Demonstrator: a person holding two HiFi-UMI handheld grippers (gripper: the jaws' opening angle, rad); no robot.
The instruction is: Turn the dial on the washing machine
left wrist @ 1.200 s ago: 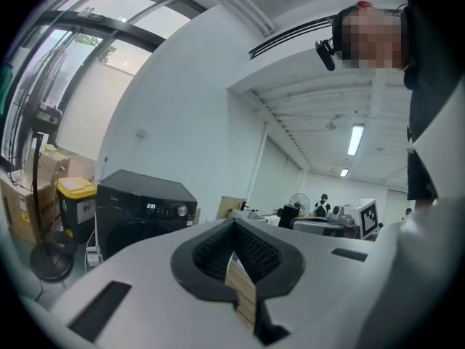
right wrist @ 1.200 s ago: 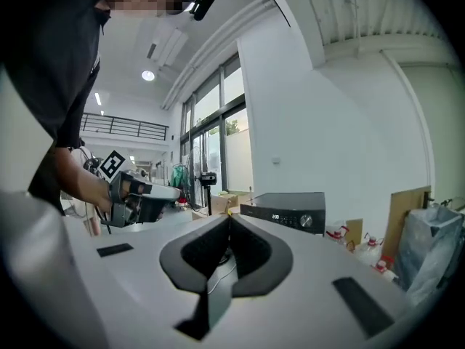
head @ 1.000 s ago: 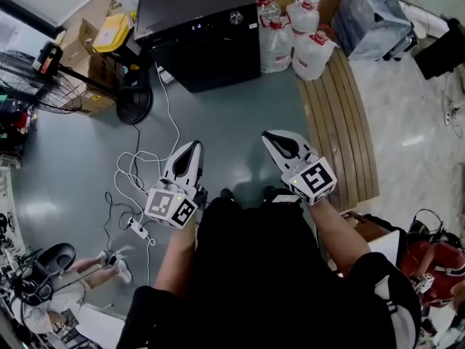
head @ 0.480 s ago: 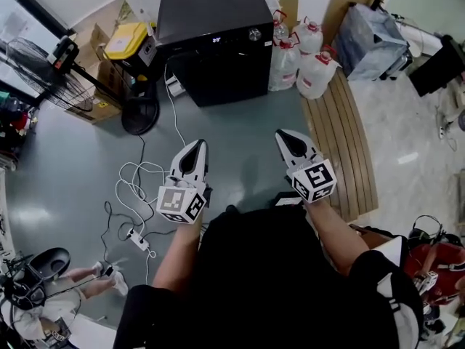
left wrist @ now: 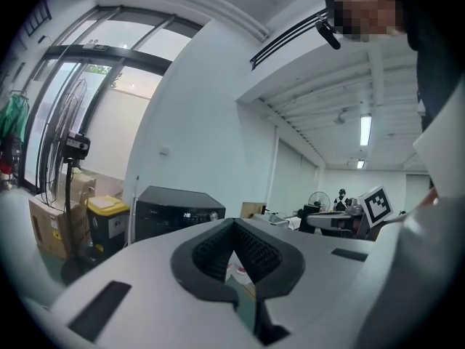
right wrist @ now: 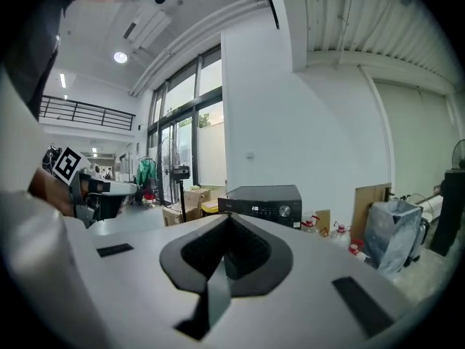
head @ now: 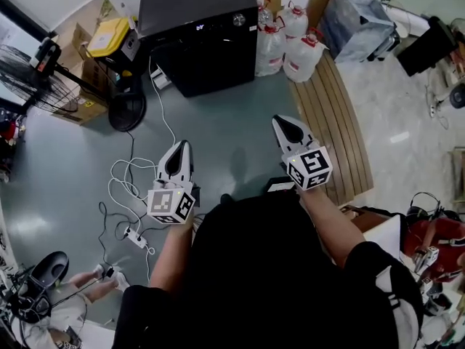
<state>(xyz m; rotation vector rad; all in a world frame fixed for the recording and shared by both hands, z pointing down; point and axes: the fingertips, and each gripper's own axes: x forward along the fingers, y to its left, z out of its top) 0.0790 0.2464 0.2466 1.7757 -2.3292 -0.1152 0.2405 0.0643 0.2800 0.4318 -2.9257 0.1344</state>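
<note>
The black washing machine [head: 196, 27] stands at the far side of the grey floor, with its round silver dial [head: 238, 19] at the right end of its lit control strip. Both grippers are held out in front of the person, well short of the machine. My left gripper [head: 181, 146] is shut and empty, and so is my right gripper [head: 280, 121]. In the left gripper view the machine [left wrist: 178, 213] shows beyond the closed left gripper [left wrist: 232, 223]. In the right gripper view the dial [right wrist: 284, 210] sits just above the closed right gripper [right wrist: 227, 219].
Water jugs [head: 290, 38] stand right of the machine, with a grey bag [head: 356, 20] beyond. A slatted wooden bench [head: 334, 122] runs along the right. A standing fan [head: 43, 71], boxes and a yellow-lidded bin [head: 107, 36] are left. White cables and a power strip [head: 134, 235] lie on the floor.
The head view has swayed, so the machine shifts in the picture. Both grippers stay shut and level in front of the body, the left one drawn slightly lower.
</note>
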